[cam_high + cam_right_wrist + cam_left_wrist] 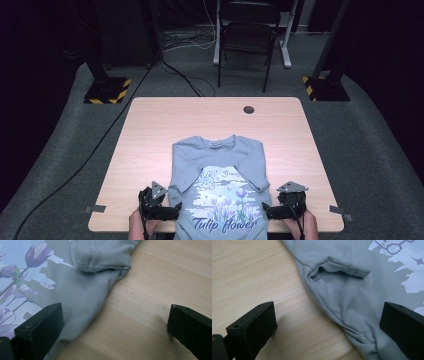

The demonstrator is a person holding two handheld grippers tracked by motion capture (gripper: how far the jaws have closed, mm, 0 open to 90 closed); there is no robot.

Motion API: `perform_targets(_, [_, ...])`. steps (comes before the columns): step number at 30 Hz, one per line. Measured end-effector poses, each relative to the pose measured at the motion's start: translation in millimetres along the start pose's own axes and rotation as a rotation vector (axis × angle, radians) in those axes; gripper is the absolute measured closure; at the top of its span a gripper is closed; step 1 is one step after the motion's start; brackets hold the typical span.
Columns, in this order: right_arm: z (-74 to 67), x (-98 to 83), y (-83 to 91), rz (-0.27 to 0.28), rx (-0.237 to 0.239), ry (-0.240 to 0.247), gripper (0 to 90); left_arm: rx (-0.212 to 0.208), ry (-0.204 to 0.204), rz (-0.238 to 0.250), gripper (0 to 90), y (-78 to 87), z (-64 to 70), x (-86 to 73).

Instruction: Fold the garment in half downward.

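Observation:
A grey-blue T-shirt (220, 185) with a tulip print and the words "Tulip flower" lies flat on the wooden table (165, 125), both sleeves folded in over its front. My left gripper (176, 210) rests at the shirt's left side near the hem, its jaws wide apart astride the side seam (342, 322), pressing on nothing. At the shirt's right side my right gripper (265, 212) is open too, one jaw over the cloth (82, 302) and the other over bare wood. The folded sleeve cuffs (347, 268) (100, 262) lie just ahead of each gripper.
A dark round cable hole (248, 109) sits near the table's far edge. Beyond the table stand a black folding chair (248, 35), two stand bases with yellow-black tape (107, 90) (326, 87), and cables on the grey floor. The shirt's hem hangs at the near table edge.

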State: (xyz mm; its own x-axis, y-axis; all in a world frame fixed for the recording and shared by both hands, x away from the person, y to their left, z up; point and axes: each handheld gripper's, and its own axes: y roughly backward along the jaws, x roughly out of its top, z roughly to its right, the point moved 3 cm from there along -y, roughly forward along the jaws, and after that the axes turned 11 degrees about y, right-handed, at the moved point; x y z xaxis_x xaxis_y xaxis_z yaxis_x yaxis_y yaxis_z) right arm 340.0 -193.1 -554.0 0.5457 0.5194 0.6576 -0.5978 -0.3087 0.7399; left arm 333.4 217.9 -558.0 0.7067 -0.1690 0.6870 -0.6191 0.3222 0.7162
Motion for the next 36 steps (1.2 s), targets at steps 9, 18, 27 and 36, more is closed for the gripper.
perform_targets(9, [3.8, 3.2, 2.9, 0.023, 0.030, -0.002, 0.0, -0.012, 0.000, 0.016, 0.6, 3.8, 0.6, 7.0])
perform_targets(18, [8.1, 15.1, 3.4, 0.041, 0.057, 0.025, 0.7, -0.047, 0.000, 0.021, 0.4, 0.6, -4.3, 24.4])
perform_targets(27, [19.8, 29.2, -6.4, 0.050, 0.070, 0.035, 2.0, -0.058, 0.010, 0.022, 0.4, -10.8, -14.6, 40.6])
perform_targets(36, [29.3, 51.1, -17.4, 0.055, 0.080, 0.056, 2.6, -0.067, 0.016, 0.037, 0.2, -17.7, -19.6, 54.9])
